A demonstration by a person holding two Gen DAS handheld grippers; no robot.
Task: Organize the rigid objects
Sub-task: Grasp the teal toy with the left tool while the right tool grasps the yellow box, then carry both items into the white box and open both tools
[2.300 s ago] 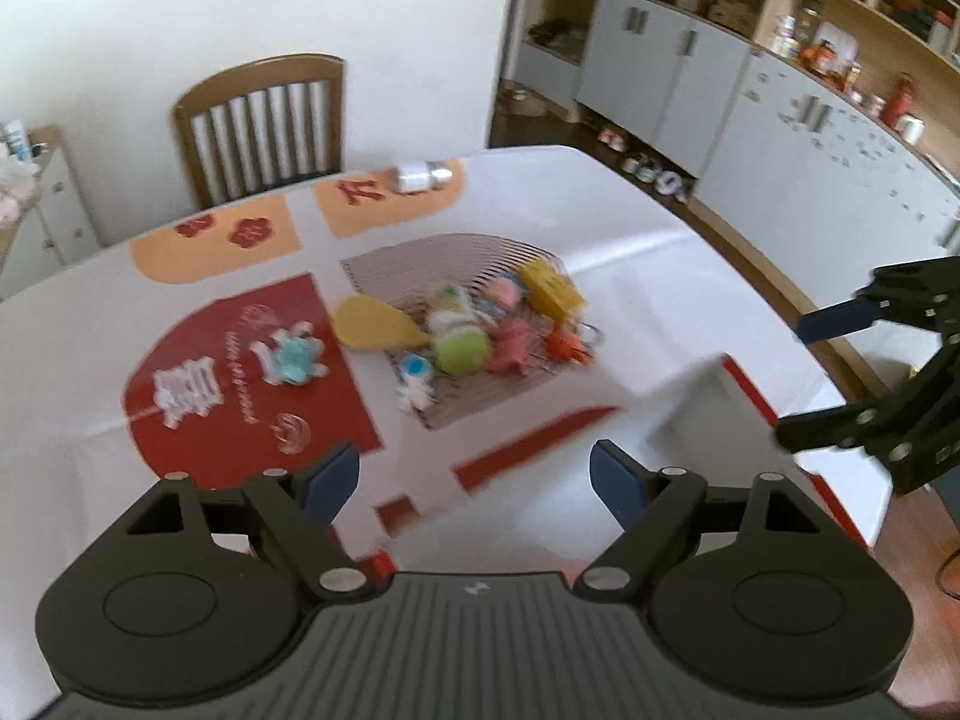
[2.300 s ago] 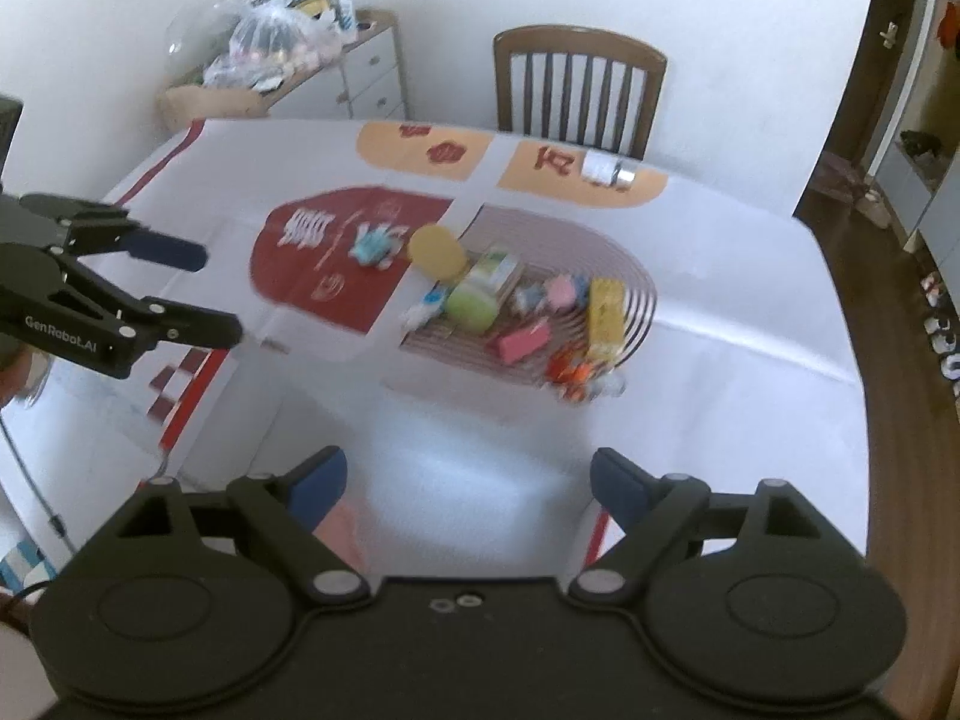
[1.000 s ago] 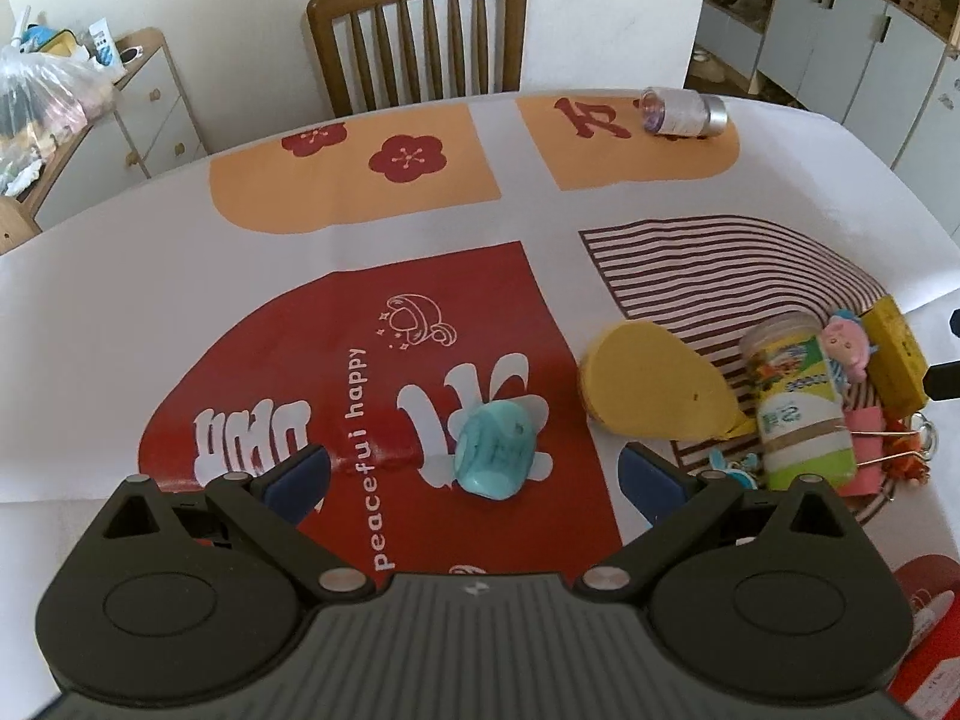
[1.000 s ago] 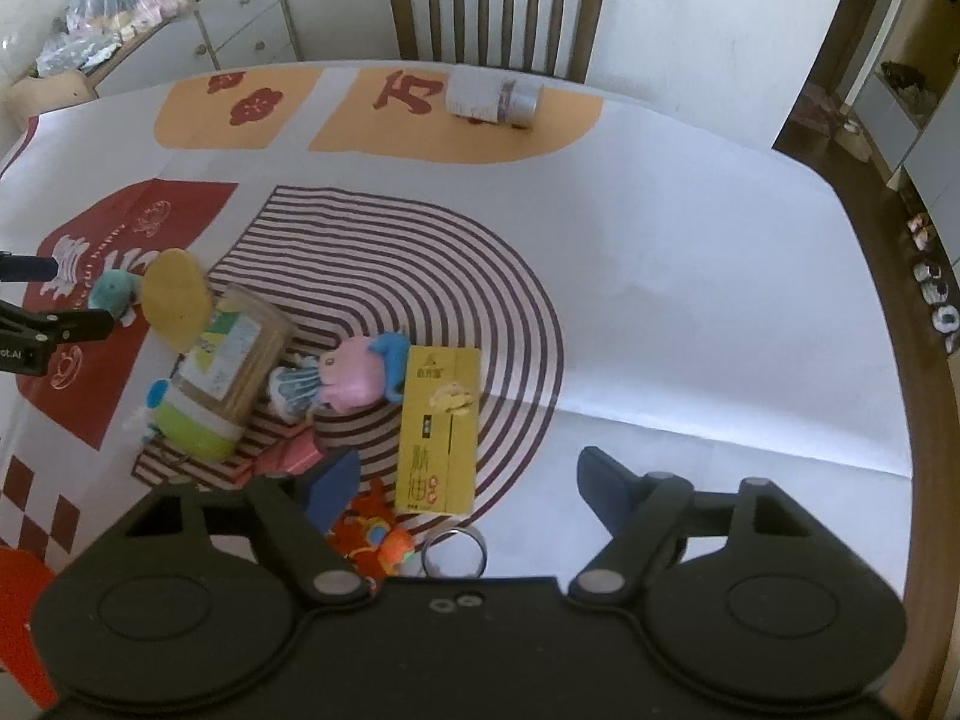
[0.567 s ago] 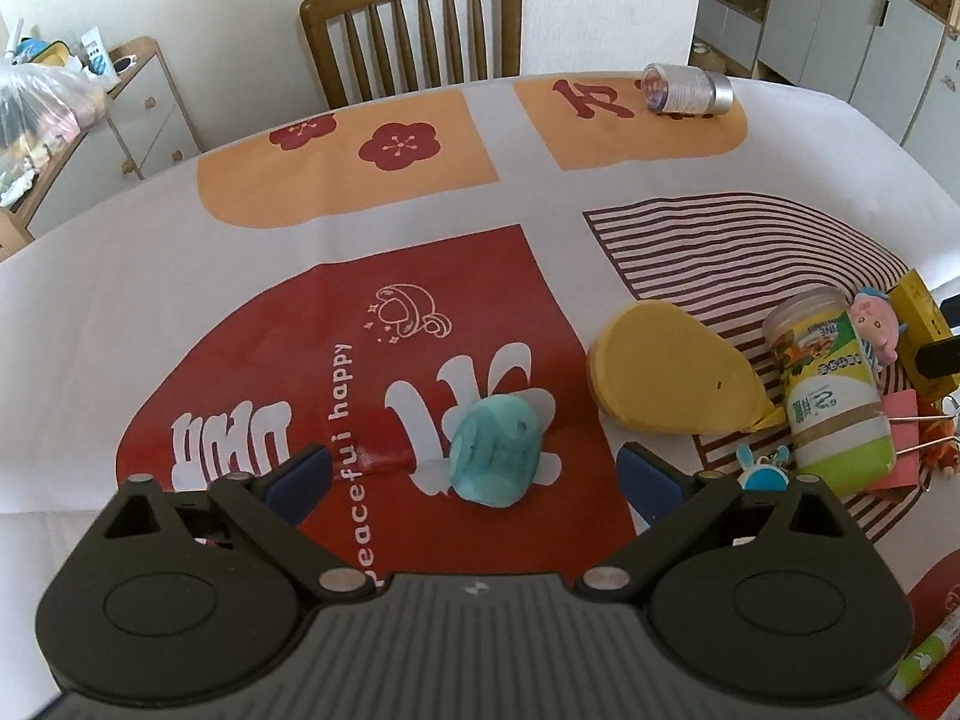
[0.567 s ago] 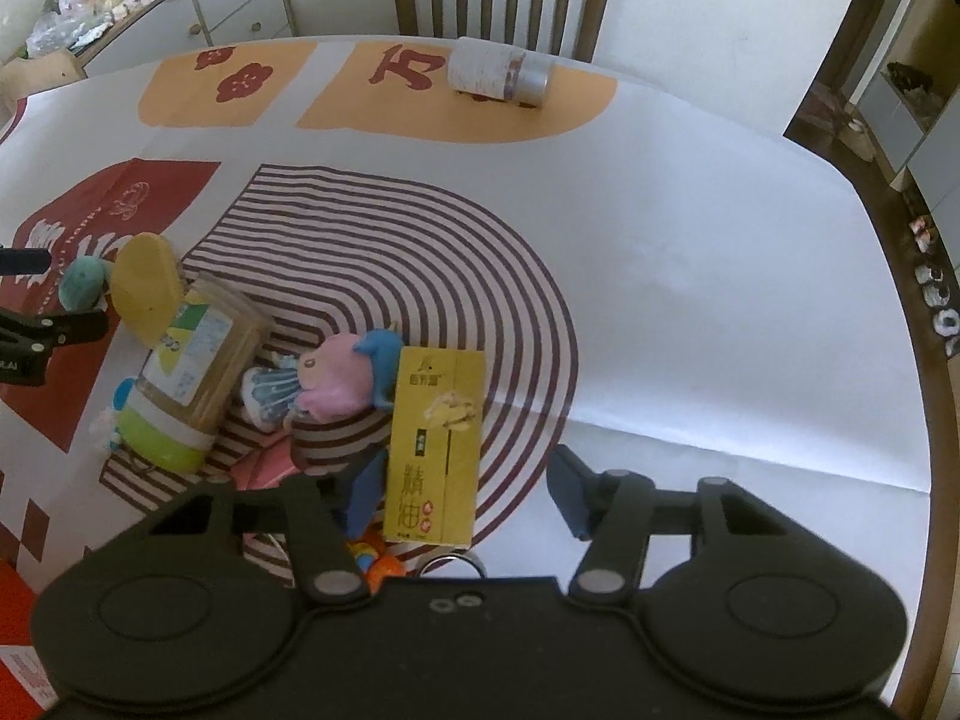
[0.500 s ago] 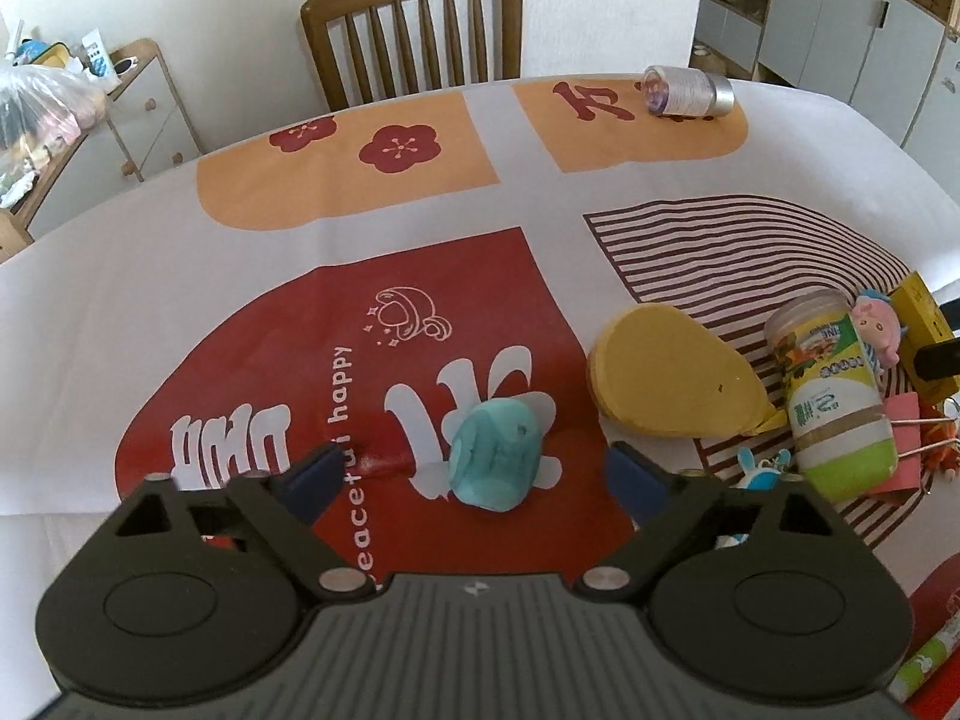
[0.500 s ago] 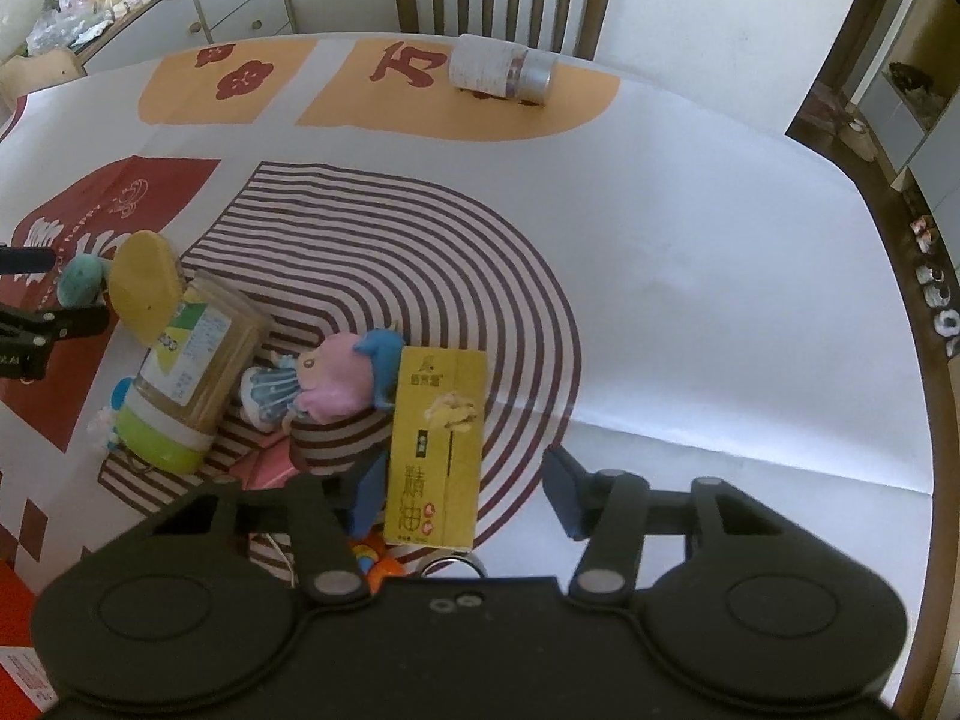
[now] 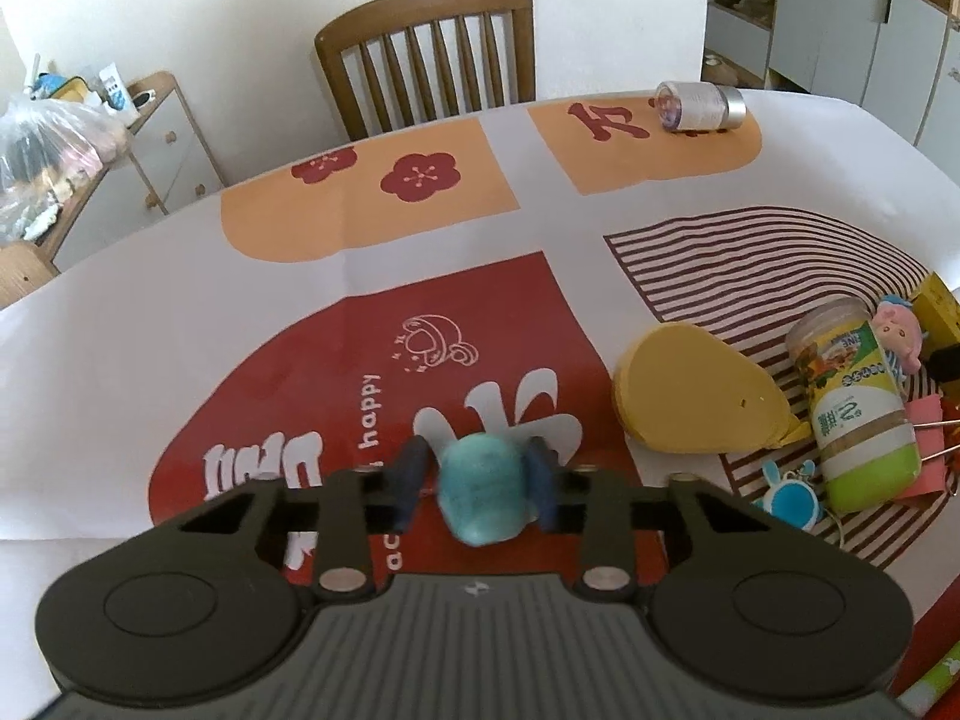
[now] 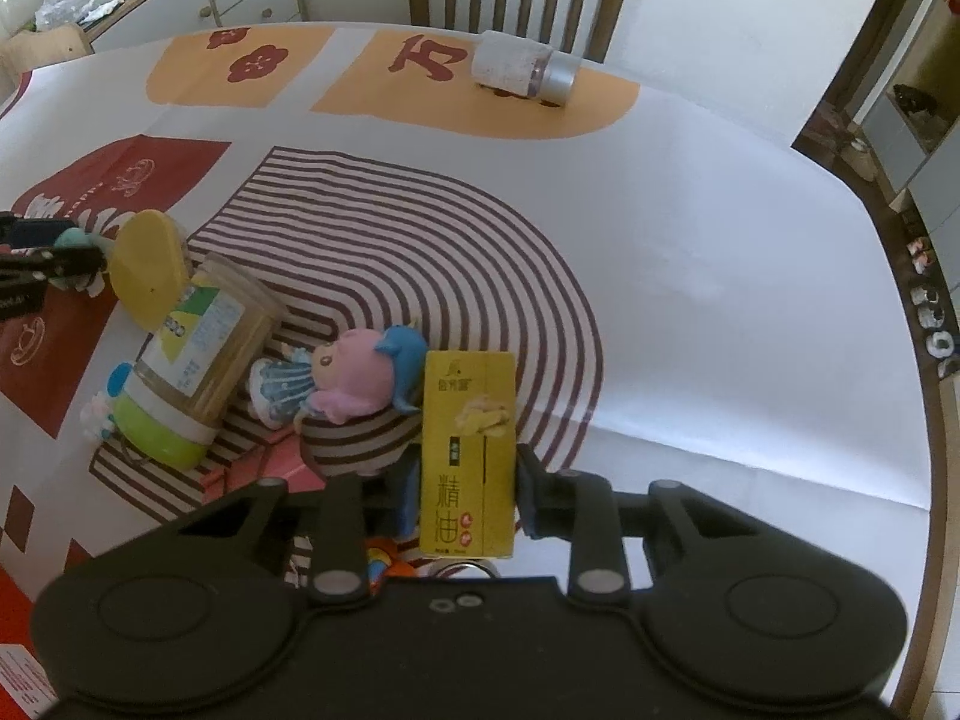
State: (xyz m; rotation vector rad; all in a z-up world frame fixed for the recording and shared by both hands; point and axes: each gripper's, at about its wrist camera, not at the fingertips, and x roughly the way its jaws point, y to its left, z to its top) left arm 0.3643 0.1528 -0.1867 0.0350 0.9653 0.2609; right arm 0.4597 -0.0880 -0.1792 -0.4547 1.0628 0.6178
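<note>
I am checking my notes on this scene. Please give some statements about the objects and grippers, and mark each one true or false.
1. The left gripper has the teal toy between its fingers. True; the jaws are closing.
2. The right gripper is around the pink doll. False: around the yellow box.
3. The silver-capped jar lies on its side. True.
4. The green-lidded jar stands upright. False: it lies down.

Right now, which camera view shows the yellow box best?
The right wrist view: the yellow box lies there whole, its printed top face up, between the closing jaws of the right gripper. In the left wrist view only a yellow corner shows at the right edge, behind the pink-haired doll.
</note>
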